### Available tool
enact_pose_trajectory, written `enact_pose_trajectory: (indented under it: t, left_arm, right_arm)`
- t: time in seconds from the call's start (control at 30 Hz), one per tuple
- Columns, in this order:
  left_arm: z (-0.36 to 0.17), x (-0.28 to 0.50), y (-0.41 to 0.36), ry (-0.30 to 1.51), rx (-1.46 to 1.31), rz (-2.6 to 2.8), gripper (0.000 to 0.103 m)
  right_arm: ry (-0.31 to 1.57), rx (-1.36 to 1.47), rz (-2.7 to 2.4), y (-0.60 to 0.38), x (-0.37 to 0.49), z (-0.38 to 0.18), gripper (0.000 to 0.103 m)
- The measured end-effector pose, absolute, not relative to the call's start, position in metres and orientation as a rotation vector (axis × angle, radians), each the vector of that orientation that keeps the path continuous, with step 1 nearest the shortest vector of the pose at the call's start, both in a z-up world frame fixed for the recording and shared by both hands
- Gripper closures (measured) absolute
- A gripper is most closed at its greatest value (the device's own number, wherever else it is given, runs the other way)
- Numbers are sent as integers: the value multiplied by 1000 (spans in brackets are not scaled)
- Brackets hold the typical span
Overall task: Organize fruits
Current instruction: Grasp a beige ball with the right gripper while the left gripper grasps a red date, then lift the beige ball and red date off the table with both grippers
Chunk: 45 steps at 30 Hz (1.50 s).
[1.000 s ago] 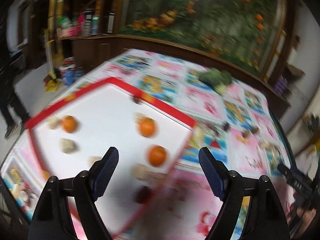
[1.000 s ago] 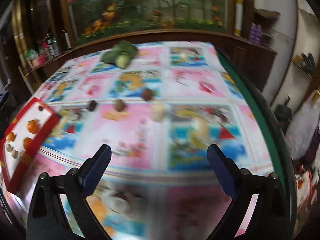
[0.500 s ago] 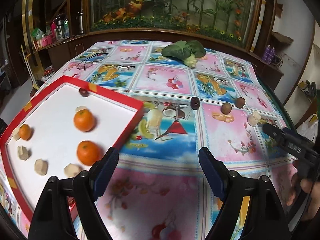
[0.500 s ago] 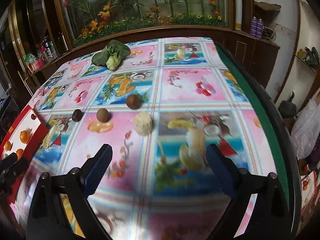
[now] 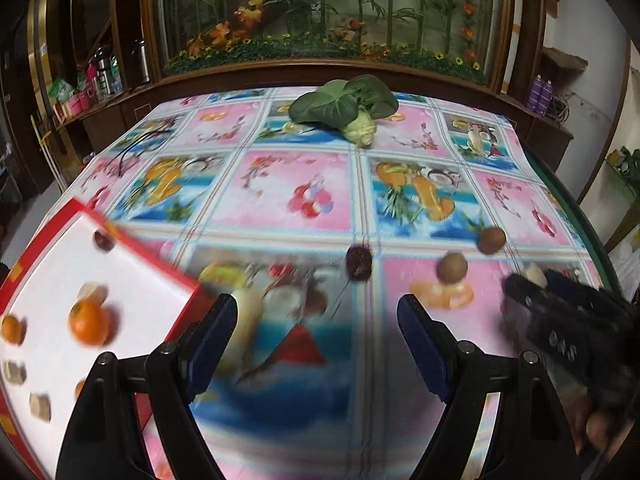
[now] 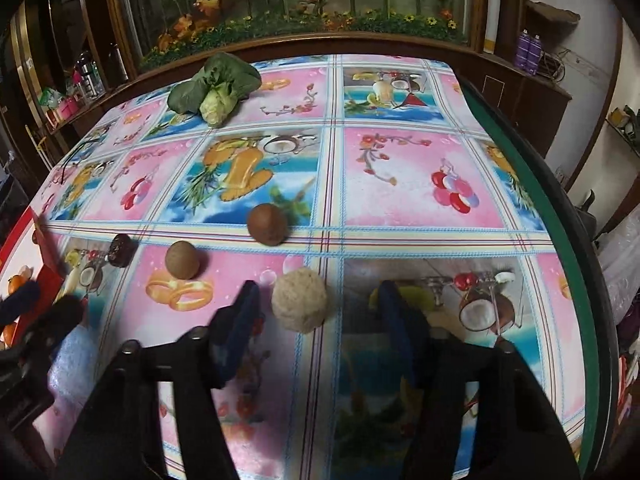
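The right gripper (image 6: pixel 316 332) is seen with its jaws half spread, having just been closing; a pale rough lump (image 6: pixel 300 300) lies between them, nearer the left jaw, and pad contact cannot be told. The left gripper (image 5: pixel 316 340) is held with jaws spread wide over blurred cloth, nothing between them.

The tabletop (image 6: pixel 420 176) is covered by a glossy cloth printed with fruit squares. Two brown round fruits (image 6: pixel 267 224) (image 6: pixel 182 259) and a dark date-like fruit (image 6: pixel 120 250) are set in a loose row just beyond the lump. A leafy green vegetable (image 5: pixel 348 108) lies near the far edge.

Only the left wrist view shows the red-rimmed white tray (image 5: pixel 132 240) fully, at the tabletop's left, holding oranges (image 5: pixel 88 322) and pale chunks. Only the right wrist view shows the green right edge (image 6: pixel 560 216) of the tabletop.

Bare cloth is left between the fruit row and the vegetable. A planted glass case (image 5: pixel 328 12) in dark wood stands behind.
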<state>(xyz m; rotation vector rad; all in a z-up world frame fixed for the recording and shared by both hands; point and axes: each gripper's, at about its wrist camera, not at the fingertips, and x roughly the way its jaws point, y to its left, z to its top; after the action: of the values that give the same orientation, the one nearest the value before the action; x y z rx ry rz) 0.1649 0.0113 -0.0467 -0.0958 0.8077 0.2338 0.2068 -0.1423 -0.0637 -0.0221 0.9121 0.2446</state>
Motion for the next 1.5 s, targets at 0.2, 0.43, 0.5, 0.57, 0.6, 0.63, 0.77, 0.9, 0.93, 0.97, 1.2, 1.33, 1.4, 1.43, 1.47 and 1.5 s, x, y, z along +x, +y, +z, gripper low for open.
enact_pose_trajectory:
  t: [0.2, 0.43, 0.5, 0.57, 0.6, 0.63, 0.77, 0.9, 0.93, 0.97, 1.2, 1.33, 1.4, 1.43, 1.47, 1.5]
  left_arm:
    - [-61, 200, 1, 839, -58, 251, 21]
    - [-65, 204, -2, 868, -78, 186, 61]
    - [-63, 197, -9, 873, -42, 171, 86]
    - [-62, 189, -9, 883, -53, 149, 87]
    - [-62, 184, -7, 889, -57, 136, 87]
    - [-61, 180, -4, 893, -63, 128, 87]
    - [-59, 161, 2, 893, -86, 102, 87]
    - [-54, 136, 0, 877, -105, 54, 87]
    - [-53, 132, -1, 873, -104, 45, 87]
    - [-50, 127, -3, 865, -101, 36, 87]
    - [-35, 81, -5, 822, -117, -12, 87]
    - [-32, 65, -4, 818, -115, -15, 87]
    - [-32, 59, -3, 821, -116, -7, 87]
    - [-32, 56, -2, 826, -118, -3, 87]
    - [-33, 54, -1, 830, -118, -3, 87]
    - [-34, 52, -1, 834, -114, 2, 87]
  right_arm:
    - [909, 5, 242, -149, 209, -64, 63]
    - [910, 8, 242, -153, 211, -64, 76]
    - [910, 8, 242, -153, 211, -64, 76]
    - [910, 4, 241, -152, 211, -64, 76]
    - [911, 2, 241, -152, 211, -64, 76]
    - [910, -8, 238, -151, 210, -64, 76]
    - [910, -27, 237, -155, 198, -62, 76]
    - [875, -44, 239, -166, 169, -52, 76]
    - [864, -42, 237, -170, 160, -47, 76]
    - [848, -41, 237, -173, 151, -43, 76]
    - [755, -31, 246, -187, 88, -18, 76]
    - [746, -35, 257, -184, 65, -15, 76]
    - [746, -41, 263, -180, 58, -15, 76]
    - [747, -41, 268, -178, 55, -15, 76]
    - [746, -41, 272, -175, 52, -14, 76]
    - [747, -45, 276, -172, 50, -14, 76]
